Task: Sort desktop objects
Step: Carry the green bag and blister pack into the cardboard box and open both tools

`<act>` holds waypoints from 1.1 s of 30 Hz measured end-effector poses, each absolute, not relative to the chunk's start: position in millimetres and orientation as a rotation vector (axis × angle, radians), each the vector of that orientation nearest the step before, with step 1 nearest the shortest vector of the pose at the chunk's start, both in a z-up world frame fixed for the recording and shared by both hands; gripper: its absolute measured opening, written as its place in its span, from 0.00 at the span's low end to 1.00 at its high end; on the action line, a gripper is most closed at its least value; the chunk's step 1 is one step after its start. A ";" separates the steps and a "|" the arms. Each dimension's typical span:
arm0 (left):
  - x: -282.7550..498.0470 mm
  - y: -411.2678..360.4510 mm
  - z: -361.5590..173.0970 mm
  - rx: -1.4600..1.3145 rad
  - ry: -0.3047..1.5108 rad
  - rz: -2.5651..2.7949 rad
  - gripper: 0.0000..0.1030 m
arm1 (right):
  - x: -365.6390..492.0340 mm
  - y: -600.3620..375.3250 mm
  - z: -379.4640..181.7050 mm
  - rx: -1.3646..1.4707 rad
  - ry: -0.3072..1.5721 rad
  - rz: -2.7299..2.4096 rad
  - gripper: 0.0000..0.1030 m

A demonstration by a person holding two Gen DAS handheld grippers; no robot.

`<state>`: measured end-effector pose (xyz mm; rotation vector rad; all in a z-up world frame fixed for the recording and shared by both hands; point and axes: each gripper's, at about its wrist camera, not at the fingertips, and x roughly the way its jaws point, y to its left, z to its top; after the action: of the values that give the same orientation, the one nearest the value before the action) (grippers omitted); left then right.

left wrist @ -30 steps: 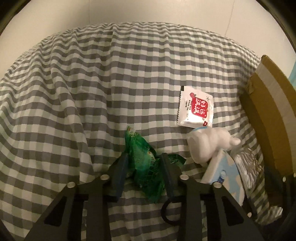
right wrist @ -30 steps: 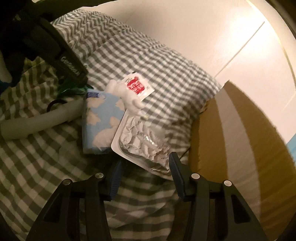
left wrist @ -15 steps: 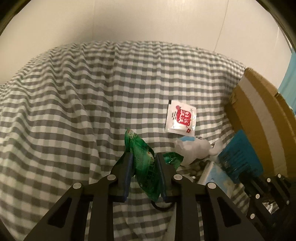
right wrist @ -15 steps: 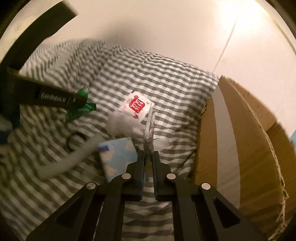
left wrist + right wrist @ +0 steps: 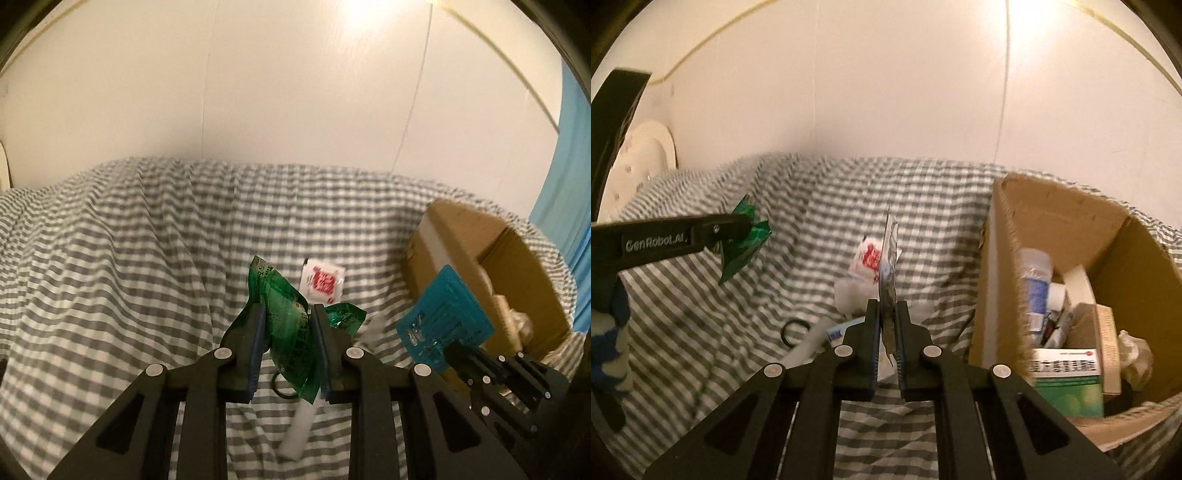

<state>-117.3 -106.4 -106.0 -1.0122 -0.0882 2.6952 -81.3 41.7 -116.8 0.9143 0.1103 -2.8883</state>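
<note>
Green and crinkled, the sachet [image 5: 290, 332] stands clamped between the left tongs [image 5: 287, 334], its long axis running up and slightly leftward, top corner above the fingertips and bottom end hanging under them, clear of the checked cloth [image 5: 122, 266]. These tongs tilt downward. Beyond their tips lies a red-and-white packet [image 5: 322, 282]; below them, a black ring [image 5: 282, 387] and a white tube [image 5: 300, 430]. To their right the right tongs [image 5: 448, 345] hold a teal blister card [image 5: 443, 319] in front of the cardboard box [image 5: 476, 243].

From the right wrist, the blister card [image 5: 889, 273] appears edge-on, upright, pinched in the nearly shut right tongs [image 5: 887, 332], which slant down. Left of them the left tongs [image 5: 738, 230] reach in sideways with the sachet [image 5: 746, 240]. The box [image 5: 1001, 258] sits just right, holding cartons and bottles.
</note>
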 end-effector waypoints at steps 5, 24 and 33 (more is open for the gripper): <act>-93.3 -104.6 -81.1 -0.924 -0.098 2.728 0.24 | -58.7 52.2 -89.6 0.818 0.044 -2.915 0.07; -22.9 -82.3 6.5 -0.588 -0.099 2.777 0.24 | 24.3 92.1 9.8 0.427 -0.011 -3.028 0.07; -5.2 -46.2 33.8 -0.442 -0.064 2.761 0.24 | 49.6 122.2 36.4 0.309 -0.020 -3.105 0.07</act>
<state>-5.2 -46.2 33.8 -0.4419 -0.0642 2.7609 49.6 122.2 36.4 0.3086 -0.0204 -3.1049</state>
